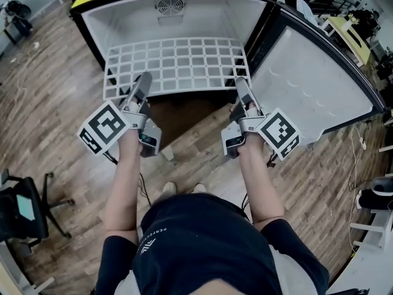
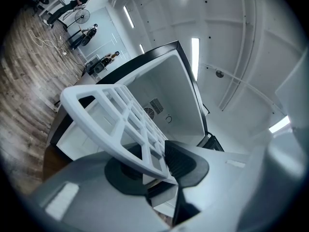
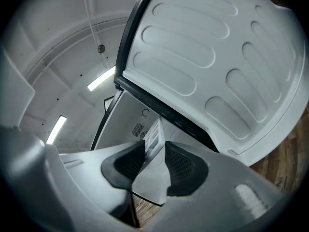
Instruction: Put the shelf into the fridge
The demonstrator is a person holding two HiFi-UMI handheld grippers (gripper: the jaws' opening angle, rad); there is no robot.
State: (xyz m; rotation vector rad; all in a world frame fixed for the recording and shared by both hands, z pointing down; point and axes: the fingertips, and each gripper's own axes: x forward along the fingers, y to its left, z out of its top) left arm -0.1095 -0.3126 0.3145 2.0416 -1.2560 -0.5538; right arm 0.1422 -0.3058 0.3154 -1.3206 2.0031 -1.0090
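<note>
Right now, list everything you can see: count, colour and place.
fridge: one, black outside, white inside, open, ahead on the floor
fridge door: one, white lining, swung open at right
shelf: one, white grid, at the fridge's mouth
fan vent: one, white, fridge's back wall
office chair: one, black, lower left
floor: brown wood planks
left gripper: grey, shut on shelf's near edge, left end
right gripper: grey, shut on shelf's near edge, right end
person: dark shirt, bottom of head view
</note>
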